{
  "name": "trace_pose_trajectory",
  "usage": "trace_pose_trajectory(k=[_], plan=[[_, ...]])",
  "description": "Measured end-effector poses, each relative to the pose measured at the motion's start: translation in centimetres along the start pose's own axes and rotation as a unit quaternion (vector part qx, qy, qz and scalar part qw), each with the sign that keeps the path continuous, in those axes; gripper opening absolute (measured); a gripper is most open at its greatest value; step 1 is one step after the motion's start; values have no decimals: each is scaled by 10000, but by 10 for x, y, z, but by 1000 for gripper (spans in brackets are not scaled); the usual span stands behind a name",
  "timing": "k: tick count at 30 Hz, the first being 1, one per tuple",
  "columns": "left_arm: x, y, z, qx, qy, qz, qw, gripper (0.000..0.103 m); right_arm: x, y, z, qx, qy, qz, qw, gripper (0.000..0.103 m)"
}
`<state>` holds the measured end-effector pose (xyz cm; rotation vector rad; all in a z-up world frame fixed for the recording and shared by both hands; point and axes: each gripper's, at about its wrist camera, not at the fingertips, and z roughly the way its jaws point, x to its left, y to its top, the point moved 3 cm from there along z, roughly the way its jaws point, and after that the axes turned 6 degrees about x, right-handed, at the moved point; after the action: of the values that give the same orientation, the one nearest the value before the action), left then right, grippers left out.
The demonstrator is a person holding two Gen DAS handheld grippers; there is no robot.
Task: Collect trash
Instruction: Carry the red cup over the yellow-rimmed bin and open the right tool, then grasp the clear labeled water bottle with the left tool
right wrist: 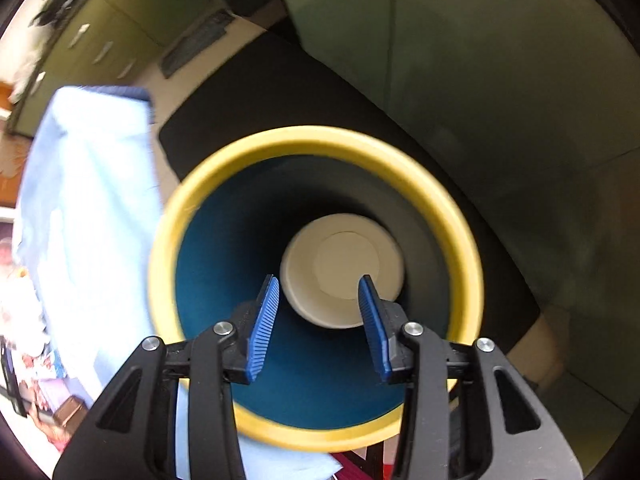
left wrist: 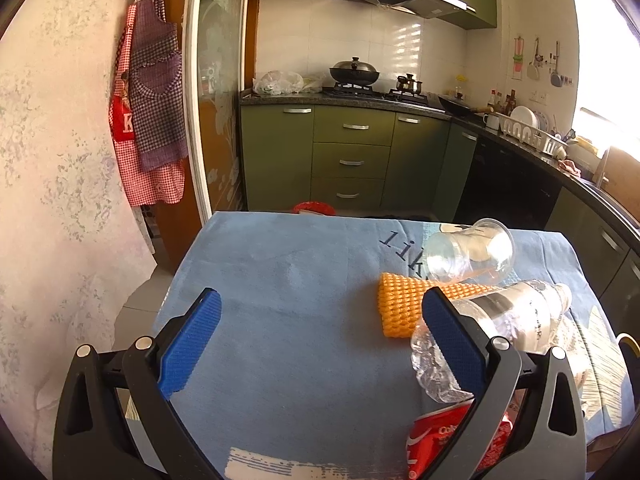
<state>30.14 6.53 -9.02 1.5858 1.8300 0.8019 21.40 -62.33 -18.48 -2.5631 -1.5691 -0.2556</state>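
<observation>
Your white paper cup lies deep inside the yellow-rimmed bin, center frame, below your spread, empty right gripper. Your left gripper, also spread, hovers over the table; careless closing could knock the plastic bottle rolling off the blue cloth.

Counted on the blue tablecloth: one clear plastic cup, one orange foam net, one crushed plastic bottle, one red cola can. Counted below: one yellow-rimmed bin, one white paper cup inside.
</observation>
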Motion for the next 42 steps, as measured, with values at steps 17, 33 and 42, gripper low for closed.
trace_pose_trajectory(k=[17,33,42], plan=[[-99,20,-6,523,-1709,3775,9086,99,61,-49,-18,-75,400,-1026,9939,49],[-140,-3,36,1618,-2294,4888,8260,73,65,-42,-1,69,557,-983,9936,53],[-145,-22,45,2137,-2550,4855,8085,66,67,-38,10,135,693,-1040,9921,53]])
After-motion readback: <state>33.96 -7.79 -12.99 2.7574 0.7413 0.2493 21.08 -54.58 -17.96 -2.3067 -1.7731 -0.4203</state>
